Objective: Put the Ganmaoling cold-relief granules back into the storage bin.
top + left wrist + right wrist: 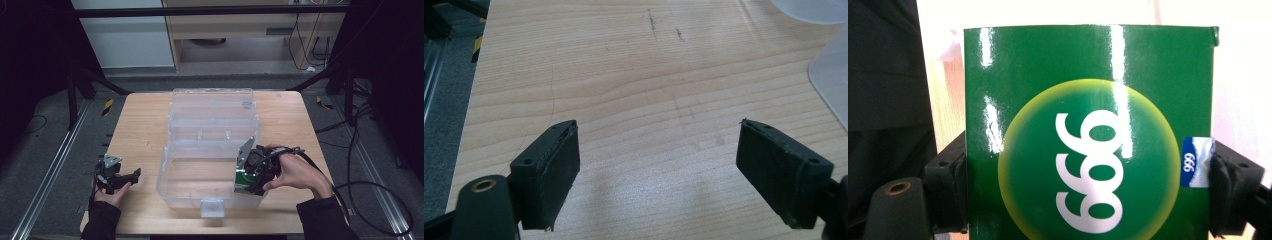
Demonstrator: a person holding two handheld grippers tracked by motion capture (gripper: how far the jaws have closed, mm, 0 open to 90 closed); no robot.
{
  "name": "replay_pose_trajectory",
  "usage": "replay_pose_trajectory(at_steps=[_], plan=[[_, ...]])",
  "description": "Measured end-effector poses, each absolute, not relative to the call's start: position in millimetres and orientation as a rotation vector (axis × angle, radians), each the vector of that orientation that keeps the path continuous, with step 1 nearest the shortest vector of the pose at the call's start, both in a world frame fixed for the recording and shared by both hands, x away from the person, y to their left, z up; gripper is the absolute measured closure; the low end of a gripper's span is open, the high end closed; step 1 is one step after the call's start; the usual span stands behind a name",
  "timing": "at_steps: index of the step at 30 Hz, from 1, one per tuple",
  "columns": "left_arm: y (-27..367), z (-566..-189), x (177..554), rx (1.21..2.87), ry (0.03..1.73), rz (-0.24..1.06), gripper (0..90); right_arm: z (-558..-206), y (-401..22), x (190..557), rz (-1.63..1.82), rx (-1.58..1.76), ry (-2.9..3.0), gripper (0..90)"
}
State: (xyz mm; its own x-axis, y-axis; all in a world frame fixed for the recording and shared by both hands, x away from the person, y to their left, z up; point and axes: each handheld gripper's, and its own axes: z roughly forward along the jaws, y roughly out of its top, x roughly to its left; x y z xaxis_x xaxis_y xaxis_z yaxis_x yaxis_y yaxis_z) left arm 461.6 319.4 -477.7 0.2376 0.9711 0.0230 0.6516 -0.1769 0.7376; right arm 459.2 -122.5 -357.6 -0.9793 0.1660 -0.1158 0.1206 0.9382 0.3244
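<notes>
The green box (pixel 1088 135) is clamped between the jaws of the right gripper (pixel 255 175) and held at the right end of the clear bin (pixel 172 187), apparently not yet released. The left gripper (pixel 656 175) is spread wide over bare table (pixel 624 75), holding nothing.

The high view is dim and soft, its edges sinking into near black, with light falling from above on the pale wooden table (pixel 145 130) and a faint sheen on the clear plastic box (pixel 210 150). The left gripper view is evenly bright and sharp on the wood grain, with soft shadows under the pads. In the right gripper view the background burns out to white, and streaks of glare cross the glossy green carton (pixel 1088 130).
</notes>
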Motion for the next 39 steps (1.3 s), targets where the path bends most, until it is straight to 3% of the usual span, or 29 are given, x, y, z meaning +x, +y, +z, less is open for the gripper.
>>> replay_pose_trajectory(at_steps=[14, 32, 39], plan=[[319, -478, 462, 1.909, 1.482, 0.678, 16.9, -363, -117, 460, 0.475, 0.243, 2.958, 16.0], [319, -478, 462, 1.914, 1.482, 0.676, 16.9, -396, -120, 467, 0.451, 0.267, 2.981, 13.8], [320, -478, 462, 1.913, 1.482, 0.675, 16.9, -388, -124, 467, 0.536, 0.292, 2.943, 16.4]])
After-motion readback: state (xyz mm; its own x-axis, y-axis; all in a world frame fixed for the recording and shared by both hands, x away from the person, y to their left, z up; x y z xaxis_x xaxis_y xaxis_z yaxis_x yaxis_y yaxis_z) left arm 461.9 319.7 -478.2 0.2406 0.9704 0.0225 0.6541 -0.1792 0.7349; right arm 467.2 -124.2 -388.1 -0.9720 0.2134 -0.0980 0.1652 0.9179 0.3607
